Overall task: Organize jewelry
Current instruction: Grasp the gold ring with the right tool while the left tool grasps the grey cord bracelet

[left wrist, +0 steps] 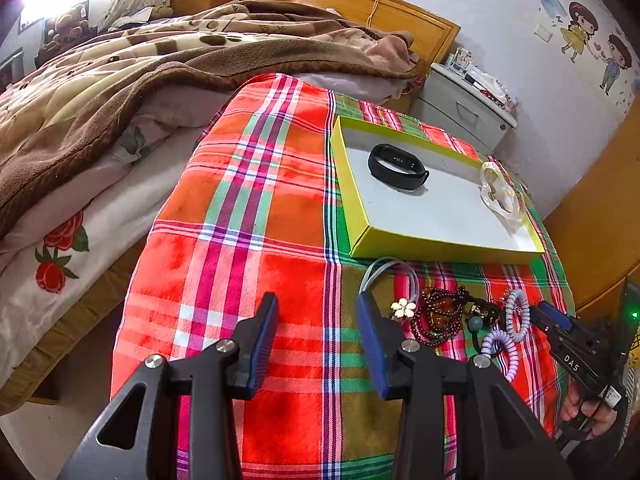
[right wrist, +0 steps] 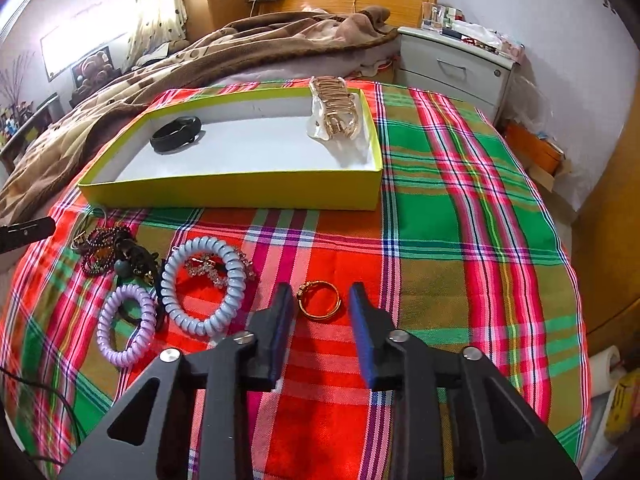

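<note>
Right claw (right wrist: 318,304) is standing open around gold ring (right wrist: 319,300) on desk (right wrist: 460,208), pads not touching. Left claw (left wrist: 318,316) is hovering open, empty, near beads (left wrist: 438,316).

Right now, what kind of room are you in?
Most likely a bedroom. A wooden-headboard bed with a rumpled brown blanket fills the back, a white drawered nightstand stands beside it, and cartoon children wall stickers decorate the wall. Jewelry lies on a bright plaid cloth.
</note>
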The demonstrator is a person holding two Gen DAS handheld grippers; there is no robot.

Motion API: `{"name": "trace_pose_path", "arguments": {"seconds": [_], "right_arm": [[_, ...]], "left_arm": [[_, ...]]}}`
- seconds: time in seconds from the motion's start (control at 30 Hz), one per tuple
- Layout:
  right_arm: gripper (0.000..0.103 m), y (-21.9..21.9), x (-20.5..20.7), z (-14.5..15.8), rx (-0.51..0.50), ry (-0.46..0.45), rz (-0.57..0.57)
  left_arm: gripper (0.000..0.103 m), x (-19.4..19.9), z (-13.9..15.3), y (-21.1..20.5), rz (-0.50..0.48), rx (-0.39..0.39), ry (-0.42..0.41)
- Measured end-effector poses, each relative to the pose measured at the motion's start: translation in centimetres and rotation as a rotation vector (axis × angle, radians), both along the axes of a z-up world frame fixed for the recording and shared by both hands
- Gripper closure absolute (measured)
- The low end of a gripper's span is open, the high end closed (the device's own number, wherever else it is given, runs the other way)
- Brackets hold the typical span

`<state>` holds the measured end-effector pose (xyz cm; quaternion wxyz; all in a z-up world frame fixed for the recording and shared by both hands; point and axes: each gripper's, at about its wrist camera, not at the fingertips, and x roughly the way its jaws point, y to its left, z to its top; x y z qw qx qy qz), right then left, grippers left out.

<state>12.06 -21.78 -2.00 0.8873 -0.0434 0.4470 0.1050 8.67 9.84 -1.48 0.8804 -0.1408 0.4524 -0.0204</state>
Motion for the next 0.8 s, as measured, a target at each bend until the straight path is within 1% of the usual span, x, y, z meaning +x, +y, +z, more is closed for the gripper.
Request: {"name": "trace_pose_path", "arguments": {"seconds": [0.03, 0.27, 0.43, 0.57, 0.6, 0.73, 0.8], "right_arm": [[0.079, 0.0, -0.1, 0.0, -0.003, -0.001, 0.001], [0.079, -0.2, -0.3, 0.2, 0.006, -0.009, -0.018], [0.079, -1.0, -0.7, 0.7, 0.041, -0.035, -0.043], [0.079, -1.0, -0.9, 1.1, 0.059, -0.047, -0.042], [0.079, -1.0, -0.9, 1.2, 0.061, -0.051, -0.041], [0.079, -0.8, -1.1, 1.6, 0.071, -0.065, -0.035], [0.079, -0.7, -1.2, 1.8, 0.076, -0.069, -0.032]], "left_arm": [[0.061, 0.0, 0.0, 0.0, -0.002, -0.001, 0.001], [0.061, 0.1, -0.2, -0.2, -0.008, -0.002, 0.009], [0.061, 0.3, -0.3, -0.2, -0.014, -0.006, 0.019], [0.06, 0.9, -0.2, -1.2, -0.067, -0.007, 0.02], [0.059, 1.2, -0.3, -1.5, -0.075, -0.006, 0.023], [0.058, 2.1, -0.5, -2.4, -0.091, 0.011, 0.036], [0.058, 2.6, -0.9, -2.9, -0.094, 0.053, 0.063]]}}
